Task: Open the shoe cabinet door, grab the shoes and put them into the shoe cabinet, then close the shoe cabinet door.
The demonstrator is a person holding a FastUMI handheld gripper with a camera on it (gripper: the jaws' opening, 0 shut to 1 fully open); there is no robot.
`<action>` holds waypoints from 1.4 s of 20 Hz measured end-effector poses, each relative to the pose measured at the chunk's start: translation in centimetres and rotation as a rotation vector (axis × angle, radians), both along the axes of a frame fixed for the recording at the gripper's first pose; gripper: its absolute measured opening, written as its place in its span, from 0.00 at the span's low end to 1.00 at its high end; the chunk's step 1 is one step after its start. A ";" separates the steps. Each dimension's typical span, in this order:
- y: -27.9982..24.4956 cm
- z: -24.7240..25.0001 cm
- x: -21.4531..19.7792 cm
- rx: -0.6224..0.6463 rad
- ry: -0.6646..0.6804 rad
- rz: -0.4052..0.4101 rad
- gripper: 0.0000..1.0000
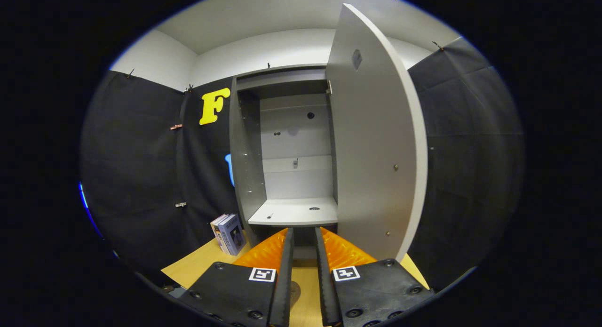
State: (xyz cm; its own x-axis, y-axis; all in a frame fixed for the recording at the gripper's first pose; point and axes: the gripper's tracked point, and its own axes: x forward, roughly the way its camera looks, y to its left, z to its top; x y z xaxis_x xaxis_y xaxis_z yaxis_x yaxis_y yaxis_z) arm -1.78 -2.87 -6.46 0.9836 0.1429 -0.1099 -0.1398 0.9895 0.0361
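The grey shoe cabinet stands straight ahead of my fingers with its door swung wide open to the right. Its inside is bare, and the bottom shelf carries nothing. My gripper points at the cabinet's lower front, just short of that shelf. Its two black fingers with orange sides stand a small gap apart, and nothing lies between them.
Two or three books lean against the cabinet's left side on the wooden floor. Black cloth walls close in on the left and right. The open door's edge stands close on the right of my fingers.
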 end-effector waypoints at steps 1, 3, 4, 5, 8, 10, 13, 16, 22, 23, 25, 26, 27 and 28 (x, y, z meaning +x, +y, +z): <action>0.7 -0.7 0.3 0.000 0.010 0.004 0.29; 2.1 -2.7 1.5 -0.004 0.036 0.006 0.30; 2.7 -3.6 1.9 -0.008 0.050 0.004 0.30; 3.3 -4.6 2.3 -0.010 0.064 0.001 0.30; 5.4 -8.1 3.6 -0.002 0.105 -0.008 0.29; 6.6 -10.8 4.4 0.004 0.132 -0.024 0.30; 8.1 -15.0 5.4 -0.005 0.176 -0.071 0.30; 9.9 -19.9 5.7 -0.035 0.230 -0.093 0.30; 12.1 -30.4 5.7 -0.055 0.377 -0.147 0.30; 12.5 -32.2 5.7 -0.046 0.403 -0.150 0.30; 12.6 -35.5 5.5 -0.034 0.456 -0.164 0.30; 12.1 -37.0 5.3 -0.040 0.478 -0.183 0.30; 11.9 -38.3 5.4 -0.044 0.493 -0.198 0.30; 11.7 -39.4 5.3 -0.049 0.506 -0.210 0.30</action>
